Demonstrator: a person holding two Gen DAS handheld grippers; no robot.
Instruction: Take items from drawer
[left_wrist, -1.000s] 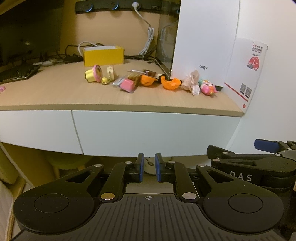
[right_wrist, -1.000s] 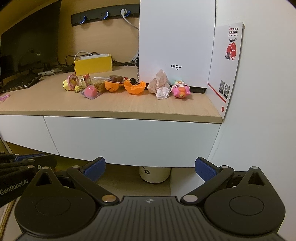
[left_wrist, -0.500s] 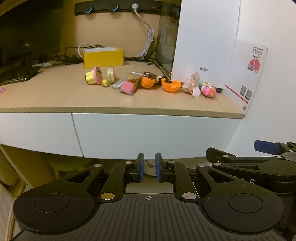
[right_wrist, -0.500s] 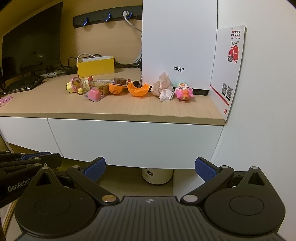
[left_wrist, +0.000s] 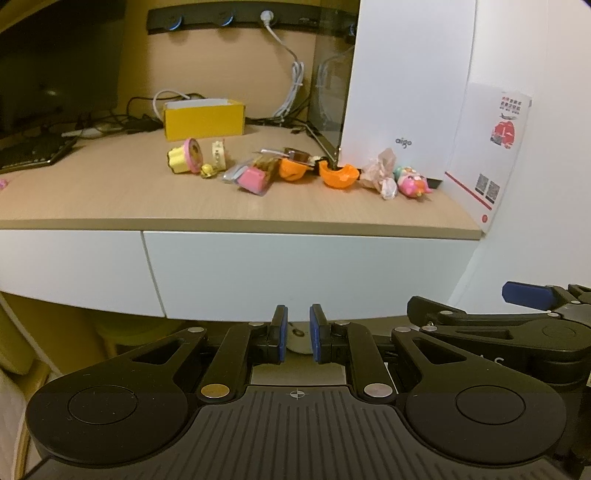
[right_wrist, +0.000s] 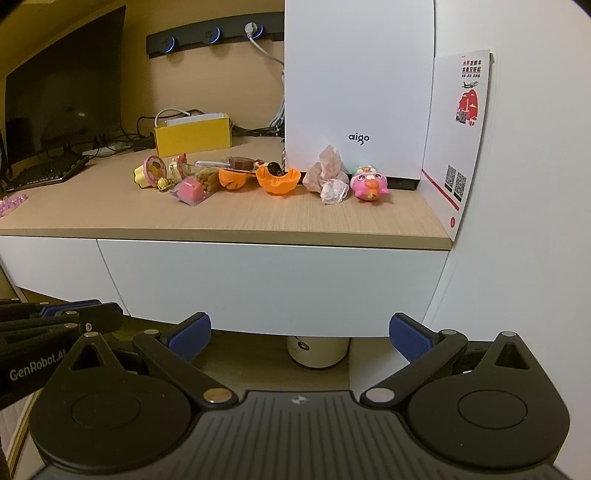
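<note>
The white drawer front (left_wrist: 295, 273) under the wooden desk top (left_wrist: 110, 199) is closed, also visible in the right wrist view as the drawer front (right_wrist: 266, 284). Small toys lie in a row on the desk: a yellow cup toy (right_wrist: 147, 175), a pink packet (right_wrist: 190, 192), orange capsule halves (right_wrist: 277, 182), a crumpled wrapper (right_wrist: 328, 179) and a pink figure (right_wrist: 369, 184). My left gripper (left_wrist: 298, 334) is shut with nothing in it, level with the drawer's lower edge. My right gripper (right_wrist: 299, 336) is open and empty, just below the same drawer.
A white aigo computer case (right_wrist: 358, 92) stands at the back right beside the wall and a leaning card (right_wrist: 461, 129). A yellow box (right_wrist: 192, 134), cables, a keyboard (right_wrist: 44, 171) and a monitor fill the back left. A white pot (right_wrist: 317, 350) sits under the desk.
Both views drift slightly, with the desk a little lower in frame. The drawer stays closed and neither gripper changes its opening.
</note>
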